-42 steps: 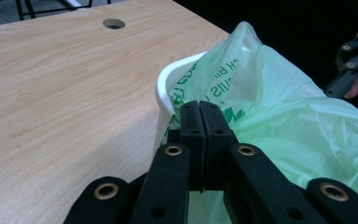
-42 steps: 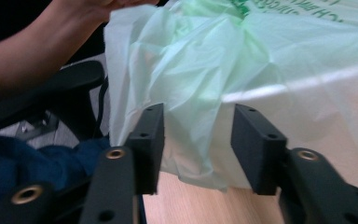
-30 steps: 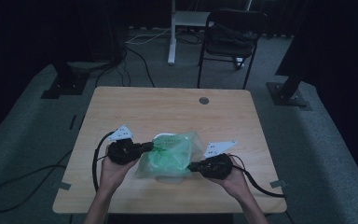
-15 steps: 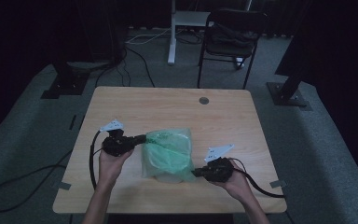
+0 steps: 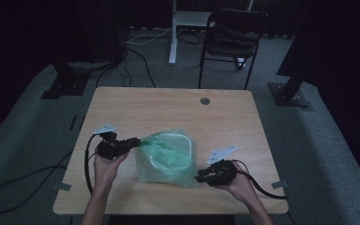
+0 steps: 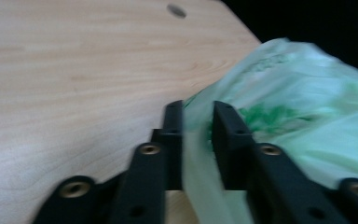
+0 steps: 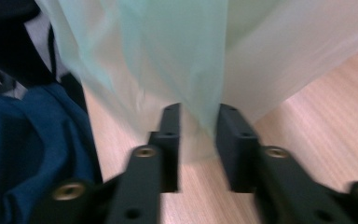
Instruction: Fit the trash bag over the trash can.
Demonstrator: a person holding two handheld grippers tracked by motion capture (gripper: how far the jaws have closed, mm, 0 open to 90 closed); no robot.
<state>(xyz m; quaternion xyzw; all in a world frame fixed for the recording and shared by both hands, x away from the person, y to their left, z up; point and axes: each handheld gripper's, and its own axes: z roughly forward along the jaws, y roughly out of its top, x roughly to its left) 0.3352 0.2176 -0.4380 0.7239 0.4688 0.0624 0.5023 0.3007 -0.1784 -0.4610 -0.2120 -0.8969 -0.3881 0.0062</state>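
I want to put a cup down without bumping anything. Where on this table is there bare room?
The far half of the table is bare wood, apart from the small round cap near the far edge. The near middle is crowded: the green bag sits between the left gripper and right gripper. A thin strip runs along the near edge.

The thin translucent plastic bag (image 5: 166, 157) was pale green, with darker green printed blotches (image 6: 261, 116) on its film. The flat wooden table (image 5: 168, 105) was light tan with fine straight grain and one small round grey spot (image 5: 205, 101). Both grippers' jaws were matt black, dotted with brass-coloured screw heads (image 6: 150, 149). A fold of cloth (image 7: 32, 140) was deep blue.
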